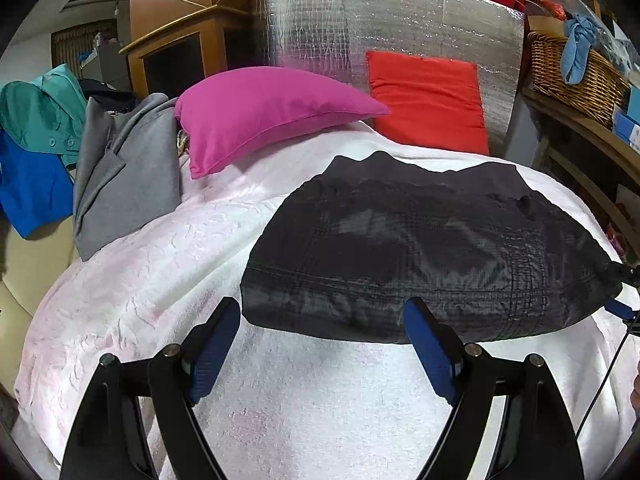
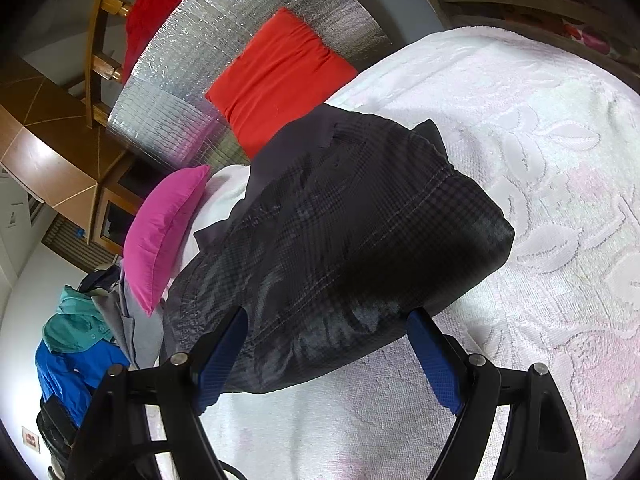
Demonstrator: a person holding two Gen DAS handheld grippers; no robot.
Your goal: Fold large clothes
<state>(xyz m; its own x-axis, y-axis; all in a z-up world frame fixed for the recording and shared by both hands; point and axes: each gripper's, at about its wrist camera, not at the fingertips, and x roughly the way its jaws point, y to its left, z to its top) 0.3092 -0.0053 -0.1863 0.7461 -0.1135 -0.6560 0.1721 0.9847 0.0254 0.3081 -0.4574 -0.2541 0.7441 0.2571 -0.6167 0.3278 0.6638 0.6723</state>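
A bed covered by a white textured bedspread [image 1: 132, 280] with faint pink patches fills the lower half of the left wrist view. At twelve o'clock a silver foil panel [image 1: 320, 20] is stood upright behind the bed, and a red cushion [image 1: 428, 100] is leaned against it. A magenta pillow [image 1: 260, 116] is laid at eleven o'clock. A wooden cabinet [image 1: 176, 36] is seen at eleven o'clock behind it, with a pale wall at ten o'clock. A wicker basket [image 1: 568, 68] is set on a wooden shelf at two o'clock. Grey, teal and blue garments [image 1: 40, 152] are piled at nine o'clock. The bedspread is brightly lit.
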